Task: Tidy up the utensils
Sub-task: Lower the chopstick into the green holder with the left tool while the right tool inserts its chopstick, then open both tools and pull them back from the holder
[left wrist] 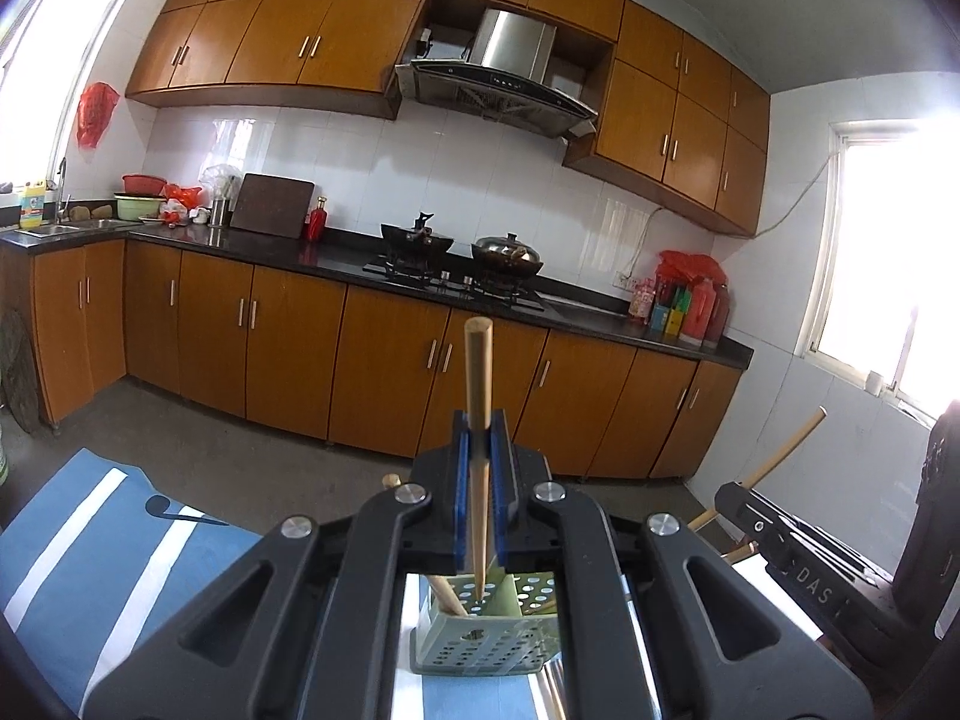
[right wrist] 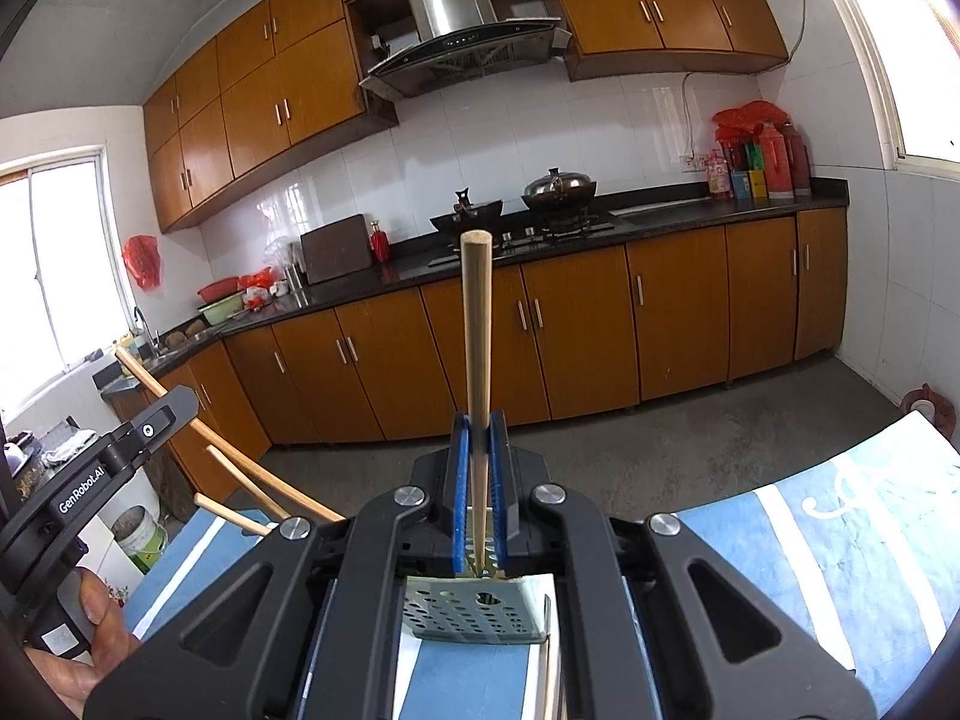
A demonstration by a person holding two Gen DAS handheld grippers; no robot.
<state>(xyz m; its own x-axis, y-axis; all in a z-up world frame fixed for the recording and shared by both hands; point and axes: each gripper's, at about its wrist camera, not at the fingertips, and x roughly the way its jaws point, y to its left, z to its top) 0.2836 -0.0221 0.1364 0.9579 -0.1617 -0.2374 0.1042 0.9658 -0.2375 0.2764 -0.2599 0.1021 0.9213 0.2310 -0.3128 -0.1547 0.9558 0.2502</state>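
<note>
Chopsticks: I am holding one upright in each tool, the left chopstick and the right chopstick, both tips pointing down toward the perforated holder.
Left tool: I am clamping its blue pads tight on the chopstick's lower shaft.
Right tool: I am gripping its stick the same way, pads closed on the wood.
Holder: it is standing on the blue-striped cloth over the desk, just below both tips, with other sticks already leaning inside.
Doing it well: I am judging that each tip should be centred over an open compartment, kept vertical, lowered past the rim, and only then released, one side at a time.
Risk: I am guessing the leaning sticks could deflect an incoming tip.
</note>
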